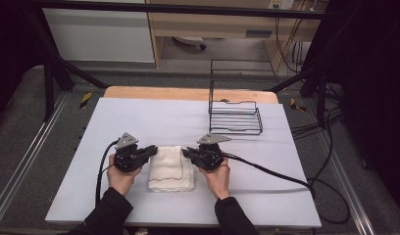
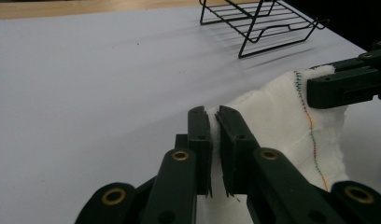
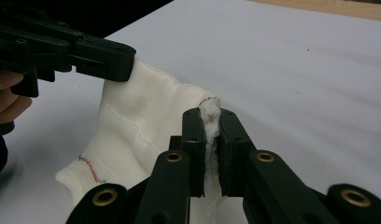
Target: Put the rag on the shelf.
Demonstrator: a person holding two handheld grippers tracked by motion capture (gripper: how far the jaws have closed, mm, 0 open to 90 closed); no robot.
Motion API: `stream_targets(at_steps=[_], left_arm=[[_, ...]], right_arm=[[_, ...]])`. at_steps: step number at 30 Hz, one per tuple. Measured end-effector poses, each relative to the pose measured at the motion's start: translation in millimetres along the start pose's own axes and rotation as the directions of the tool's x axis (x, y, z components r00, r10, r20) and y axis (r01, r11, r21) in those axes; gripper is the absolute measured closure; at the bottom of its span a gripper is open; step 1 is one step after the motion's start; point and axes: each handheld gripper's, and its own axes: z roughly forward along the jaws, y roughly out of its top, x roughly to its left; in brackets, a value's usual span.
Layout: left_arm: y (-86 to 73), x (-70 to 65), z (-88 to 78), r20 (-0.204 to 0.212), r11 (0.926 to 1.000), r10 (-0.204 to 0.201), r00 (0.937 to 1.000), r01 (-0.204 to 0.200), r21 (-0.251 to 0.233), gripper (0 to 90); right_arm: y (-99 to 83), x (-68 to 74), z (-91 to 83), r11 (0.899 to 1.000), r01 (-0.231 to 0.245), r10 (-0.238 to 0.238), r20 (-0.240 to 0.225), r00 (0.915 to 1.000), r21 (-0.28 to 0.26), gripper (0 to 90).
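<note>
white cloth folded, lying near front middle of pale table cover, coloured stitching along one side. left gripper clamped on cloth's far left corner; right gripper clamped on far right corner, fabric bunched between jaws. corners lifted slightly. black wire rack stands well apart, far right.

Cloth lies between both grippers, rack seemingly behind right.
</note>
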Motion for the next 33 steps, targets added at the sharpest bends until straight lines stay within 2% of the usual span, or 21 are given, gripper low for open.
stream_targets(at_steps=[15, 19, 33], left_arm=[[9.0, -13.4, -15.3, 0.012, 0.9958, 0.022, 0.9997, -0.021, -0.089, 83.3], [9.7, -16.4, -17.8, 0.006, 0.9923, 0.039, 0.9992, -0.038, -0.118, 83.3], [17.7, -26.0, -27.3, 0.006, 0.9799, 0.057, 0.9984, -0.054, -0.192, 83.2]], right_arm=[[9.5, 6.6, -22.1, 0.996, 0.024, -0.023, 0.012, 0.9997, -0.088, 83.1], [11.3, 7.9, -26.6, 0.993, 0.036, -0.034, 0.017, 0.9993, -0.114, 83.1], [19.0, 11.7, -42.8, 0.979, 0.072, -0.067, 0.031, 0.9972, -0.192, 83.1]])
